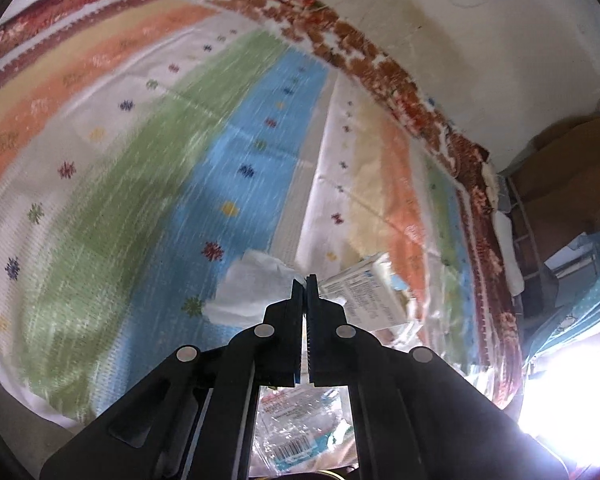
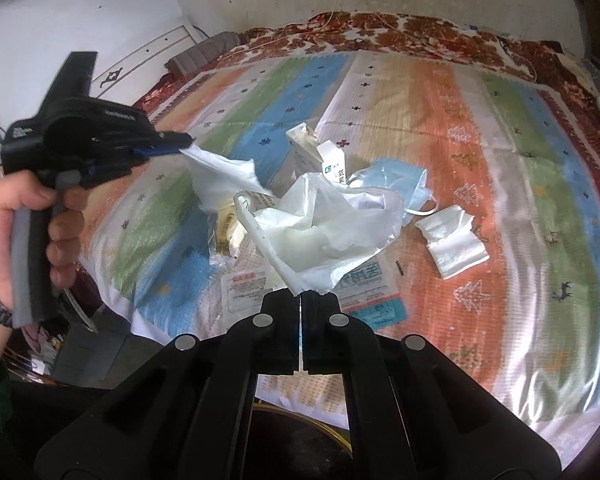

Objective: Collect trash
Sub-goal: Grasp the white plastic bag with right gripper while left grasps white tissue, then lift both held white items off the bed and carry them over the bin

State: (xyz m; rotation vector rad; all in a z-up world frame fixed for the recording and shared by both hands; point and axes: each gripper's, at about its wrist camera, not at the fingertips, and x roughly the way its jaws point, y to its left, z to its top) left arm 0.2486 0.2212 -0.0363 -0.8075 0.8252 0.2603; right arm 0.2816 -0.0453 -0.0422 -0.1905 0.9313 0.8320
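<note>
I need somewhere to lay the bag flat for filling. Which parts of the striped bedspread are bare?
Bare: the green and blue stripes right of the folded white wrapper, and the far stripes beyond the small white cardboard box. Crowded: the middle, under the white plastic bag, where the pale blue face mask and printed packets lie.

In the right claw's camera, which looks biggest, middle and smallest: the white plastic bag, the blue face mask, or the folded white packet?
1. White plastic bag, though it is nearest the camera.
2. Blue face mask.
3. Folded white packet, about the mask's size, so that order is unsure.
</note>
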